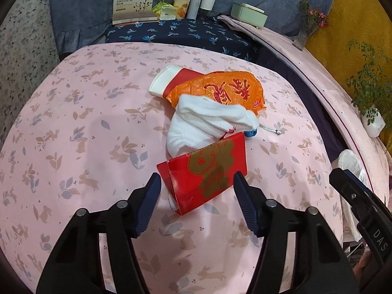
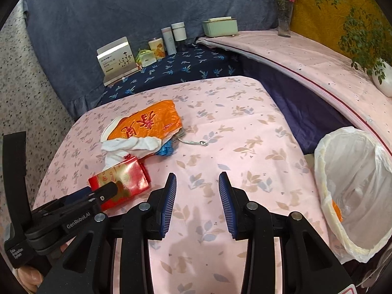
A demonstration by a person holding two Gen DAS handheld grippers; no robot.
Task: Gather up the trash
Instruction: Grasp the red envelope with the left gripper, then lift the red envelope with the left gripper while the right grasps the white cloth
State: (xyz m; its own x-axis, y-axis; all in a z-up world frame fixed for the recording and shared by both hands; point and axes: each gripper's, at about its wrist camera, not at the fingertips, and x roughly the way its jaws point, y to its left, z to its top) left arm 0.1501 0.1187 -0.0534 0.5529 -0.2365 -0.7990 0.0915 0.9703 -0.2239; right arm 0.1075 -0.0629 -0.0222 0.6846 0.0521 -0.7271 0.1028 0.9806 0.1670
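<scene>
A red paper bag with gold lettering (image 1: 205, 171) lies on the pink tablecloth (image 1: 73, 122). My left gripper (image 1: 196, 183) is open, its jaws either side of the bag's near end, not closed on it. Behind it lie a white cloth (image 1: 203, 125), an orange plastic bag (image 1: 220, 88) and a white-and-red cup (image 1: 166, 80). My right gripper (image 2: 197, 183) is open and empty over bare cloth. The red bag (image 2: 122, 178), orange bag (image 2: 147, 122) and left gripper (image 2: 98, 193) show at its left. A bin lined with a white bag (image 2: 355, 191) stands at the right.
A small blue item (image 2: 165, 150) and a grey cord (image 2: 196, 143) lie by the pile. Boxes, cups and bottles (image 1: 171, 7) stand on a dark blue cloth at the back. A vase (image 2: 284, 17) and potted plant (image 2: 367, 39) stand on the side table.
</scene>
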